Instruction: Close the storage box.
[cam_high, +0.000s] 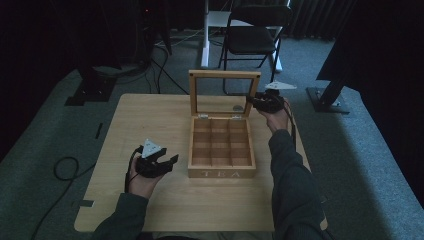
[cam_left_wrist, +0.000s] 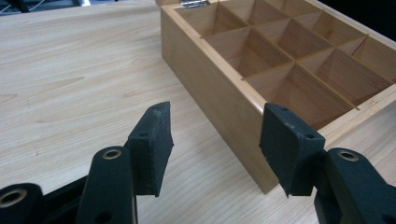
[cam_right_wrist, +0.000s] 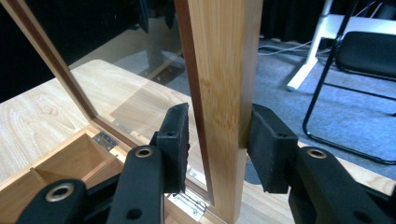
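The tea box (cam_high: 221, 150) sat open mid-table (cam_high: 150, 115), its lid (cam_high: 224, 75) upright, while the right gripper (cam_right_wrist: 217, 140) straddled the lid's right frame without clearly pinching it, and the left gripper (cam_high: 167, 161) rested spread just left of the box.

I can read just one word. It says "TEA" in big letters. The word is on the front side of the wooden box (cam_high: 221, 173), the side that faces me. I see it from the high view. The box sits on the table (cam_high: 125, 125). I see no other words or numbers that I can read.
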